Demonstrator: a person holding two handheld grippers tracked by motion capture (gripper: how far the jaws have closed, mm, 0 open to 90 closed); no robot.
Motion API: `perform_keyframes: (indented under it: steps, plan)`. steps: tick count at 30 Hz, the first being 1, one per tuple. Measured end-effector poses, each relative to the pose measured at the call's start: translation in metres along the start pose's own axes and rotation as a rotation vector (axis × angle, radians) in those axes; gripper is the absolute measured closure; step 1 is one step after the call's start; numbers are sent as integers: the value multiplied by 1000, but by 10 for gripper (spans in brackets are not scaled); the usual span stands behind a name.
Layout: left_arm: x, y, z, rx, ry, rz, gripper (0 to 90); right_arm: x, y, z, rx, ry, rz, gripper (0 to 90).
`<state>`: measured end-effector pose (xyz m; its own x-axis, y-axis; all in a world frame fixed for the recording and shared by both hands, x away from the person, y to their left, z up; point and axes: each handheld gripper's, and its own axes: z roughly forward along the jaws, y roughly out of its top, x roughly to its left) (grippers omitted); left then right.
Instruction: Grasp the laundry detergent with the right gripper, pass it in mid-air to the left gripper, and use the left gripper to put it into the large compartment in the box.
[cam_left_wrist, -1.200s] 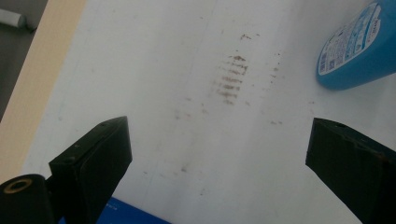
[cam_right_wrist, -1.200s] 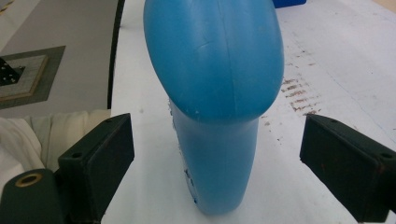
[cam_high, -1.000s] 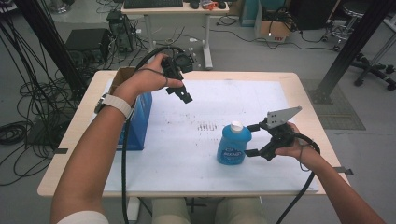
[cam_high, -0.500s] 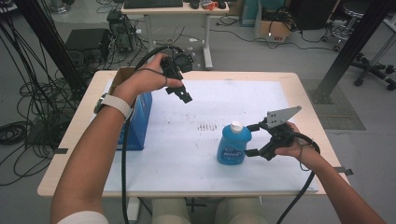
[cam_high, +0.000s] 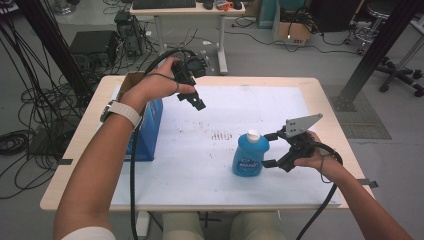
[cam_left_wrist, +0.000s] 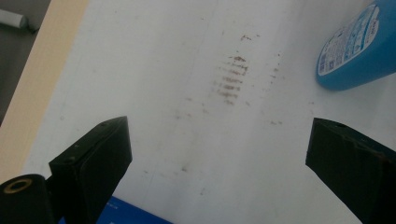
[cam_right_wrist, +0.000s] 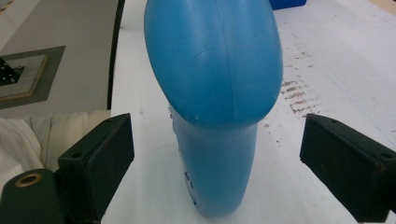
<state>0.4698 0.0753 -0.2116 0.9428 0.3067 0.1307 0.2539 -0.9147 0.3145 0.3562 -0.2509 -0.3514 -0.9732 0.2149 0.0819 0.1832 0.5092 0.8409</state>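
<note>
A blue bottle (cam_high: 249, 155) with a white cap stands upright on the white sheet (cam_high: 210, 160) right of centre. My right gripper (cam_high: 268, 149) is open just to its right; in the right gripper view the blue bottle (cam_right_wrist: 219, 93) stands between the wide-spread jaws, clear of both pads. My left gripper (cam_high: 198, 104) hangs open above the sheet's far left part, next to the blue box (cam_high: 148, 131). In the left gripper view its jaws are wide apart with nothing between them, and the blue bottle (cam_left_wrist: 359, 51) lies off at the upper right.
The blue box with a brown open top stands at the table's left side. Brown smudges (cam_high: 221, 135) mark the sheet near the middle. Beyond the wooden table (cam_high: 320, 90) are desks, cables and a black post (cam_high: 372, 55).
</note>
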Motion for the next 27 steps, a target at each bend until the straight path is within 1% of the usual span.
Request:
perform_keyframes:
  steps: [9, 11, 14, 17, 18, 19, 25, 26, 27]
  plan:
    - [0, -1, 0, -3, 1, -6, 72, 0, 0, 1, 2, -2, -1, 98]
    - [0, 0, -1, -5, 0, 1, 72, 0, 0, 2, 3, 1, -1, 98]
    - [-1, 0, -1, -4, 1, -2, 72, 1, -1, 3, 1, -1, 8, 98]
    - [-1, 0, 0, -4, -1, 4, 72, 2, -1, 4, 4, -1, 8, 98]
    - [-1, 0, 0, -6, -2, 0, 72, 2, -2, 6, -4, -4, 5, 98]
    - [-1, 0, 0, -7, -2, -3, 72, 2, -1, 6, 10, 1, 3, 98]
    - [-1, 0, -1, -9, -1, 0, 72, 2, -2, 10, 12, 5, 8, 98]
    - [-1, 0, -1, -6, 0, -1, 72, 3, -2, 12, -1, 0, 14, 98]
    - [-1, 0, -1, -6, 0, -1, 72, 3, -2, 12, -1, 0, 14, 98]
